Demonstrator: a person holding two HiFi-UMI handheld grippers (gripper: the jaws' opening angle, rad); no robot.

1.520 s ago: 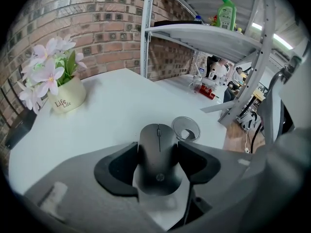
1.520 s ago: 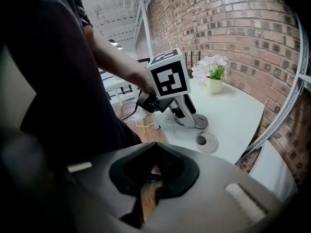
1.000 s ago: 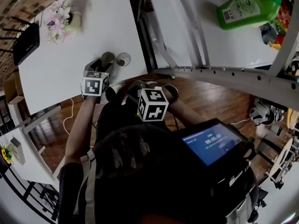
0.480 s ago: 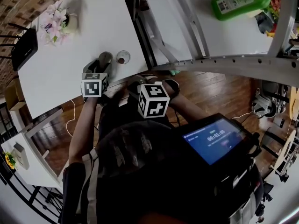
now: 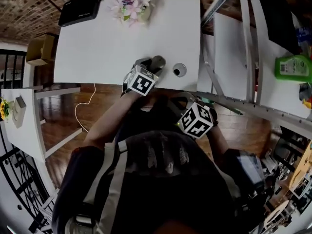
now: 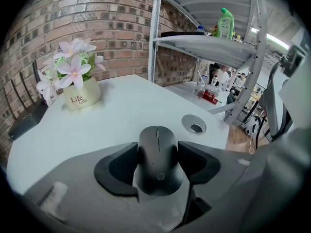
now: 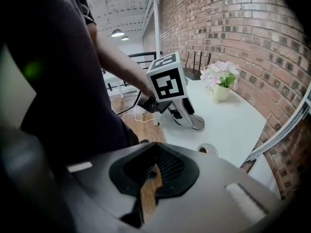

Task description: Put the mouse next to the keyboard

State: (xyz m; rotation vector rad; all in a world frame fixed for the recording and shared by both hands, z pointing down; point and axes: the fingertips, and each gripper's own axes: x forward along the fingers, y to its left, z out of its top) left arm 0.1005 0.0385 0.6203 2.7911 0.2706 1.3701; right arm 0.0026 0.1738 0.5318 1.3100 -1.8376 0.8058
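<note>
A black mouse [image 6: 157, 142] sits between the jaws of my left gripper [image 6: 158, 154], which is shut on it. In the head view the mouse [image 5: 158, 61] and left gripper [image 5: 150, 65] are over the near edge of the white table [image 5: 97, 48], beside a round cable hole [image 5: 179, 71]. My right gripper [image 7: 148, 176] is shut on nothing, with wooden floor showing behind it. It hangs off the table's edge [image 5: 187, 104], close to the person's body. The right gripper view shows the left gripper [image 7: 182, 110] on the table. No keyboard is in view.
A pot of pink flowers [image 5: 132, 6] and a black router [image 5: 78, 11] stand at the table's far side. A metal shelf rack [image 5: 234, 48] with a green bottle [image 5: 292, 67] is to the right. A white cable [image 5: 85, 111] hangs over the floor.
The head view has swung round, so the table now lies across the top. The left gripper still holds the mouse by the cable hole. The right gripper has shifted right and lower.
</note>
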